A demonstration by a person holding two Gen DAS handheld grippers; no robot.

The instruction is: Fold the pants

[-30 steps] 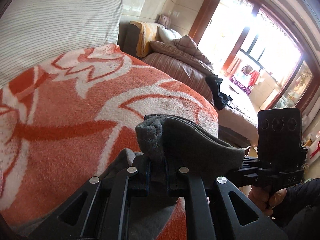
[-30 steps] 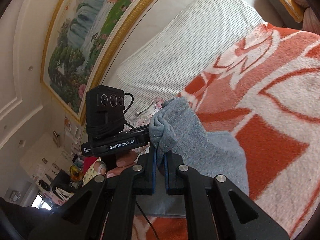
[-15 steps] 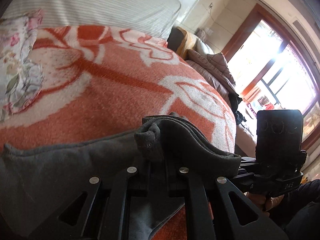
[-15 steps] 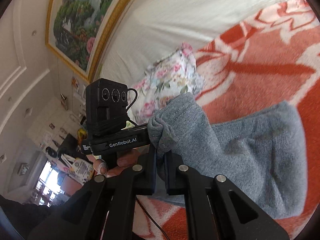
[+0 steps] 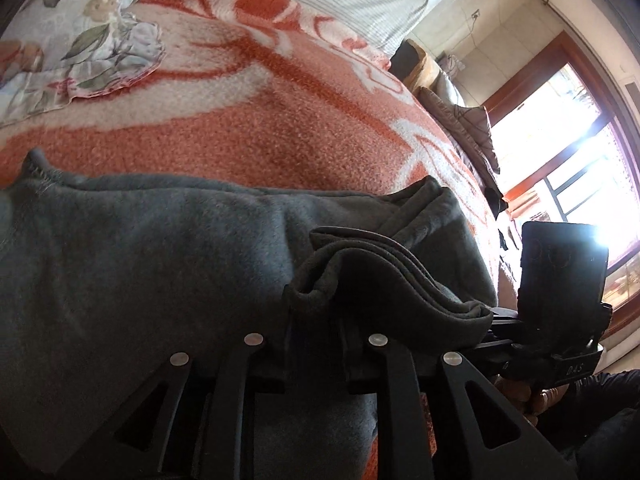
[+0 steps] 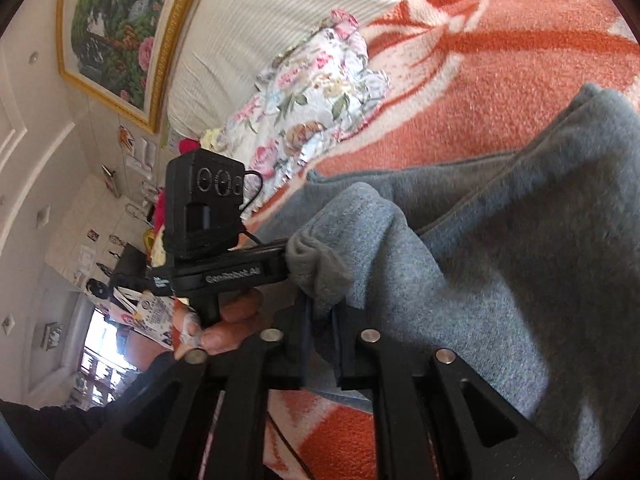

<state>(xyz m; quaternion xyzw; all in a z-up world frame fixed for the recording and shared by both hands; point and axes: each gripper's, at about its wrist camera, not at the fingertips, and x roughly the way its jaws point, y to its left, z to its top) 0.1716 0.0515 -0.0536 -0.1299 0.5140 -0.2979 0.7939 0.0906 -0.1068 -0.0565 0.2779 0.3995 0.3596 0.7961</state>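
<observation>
A: How far along are we?
B: Both our left claw (image 5: pixel 312 344) and right claw (image 6: pixel 320 344) pinch the grey pants (image 5: pixel 160 248), partly folded over the bed's orange blanket (image 5: pixel 280 120). Laying down and flattening remain.

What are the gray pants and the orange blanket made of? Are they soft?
The gray pants look like soft fleece or sweatshirt knit: matte, fuzzy, stitched hems. The orange blanket looks like thick, woolly plush with a nubbly pile, probably soft too. Exact fibres cannot be told.
</observation>
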